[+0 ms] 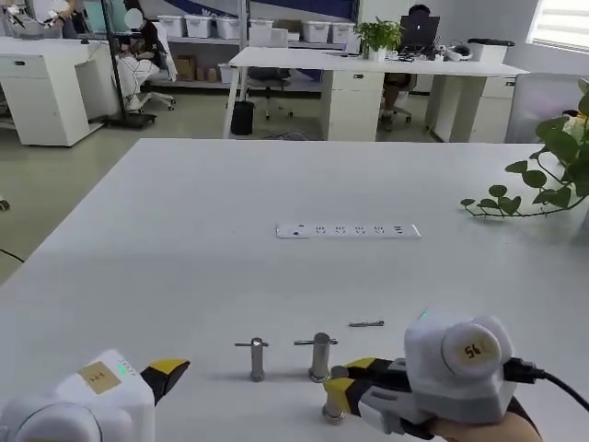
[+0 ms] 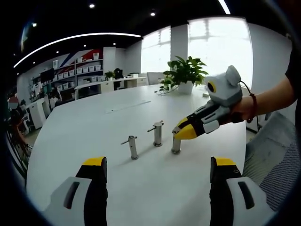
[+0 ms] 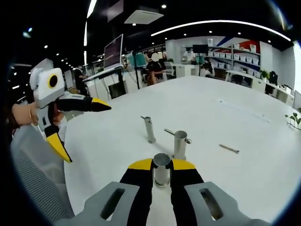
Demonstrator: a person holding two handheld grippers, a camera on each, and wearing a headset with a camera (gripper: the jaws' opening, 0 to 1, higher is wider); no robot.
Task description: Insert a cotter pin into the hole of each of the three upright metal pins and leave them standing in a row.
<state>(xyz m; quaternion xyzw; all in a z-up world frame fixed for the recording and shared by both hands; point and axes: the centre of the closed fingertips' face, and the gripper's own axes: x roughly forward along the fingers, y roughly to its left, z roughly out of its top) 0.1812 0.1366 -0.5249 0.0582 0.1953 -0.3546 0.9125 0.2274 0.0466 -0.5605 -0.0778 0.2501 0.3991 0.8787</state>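
Two upright metal pins [image 1: 257,361] [image 1: 319,359] stand side by side near the table's front edge, each with a cotter pin through its top. My right gripper [image 1: 339,382] is shut on a third metal pin [image 3: 162,170], which stands upright on the table just right of and nearer than the other two; its top hole looks bare. A loose cotter pin [image 1: 366,324] lies flat behind the row. My left gripper [image 2: 157,169] hovers open at the front left, holding nothing, its jaws facing the three pins [image 2: 133,147] [image 2: 157,133] [image 2: 176,143].
A white power strip [image 1: 348,230] lies mid-table. A trailing green plant [image 1: 543,180] hangs over the table's right edge. Beyond the white table [image 1: 184,239] are desks, chairs and seated people.
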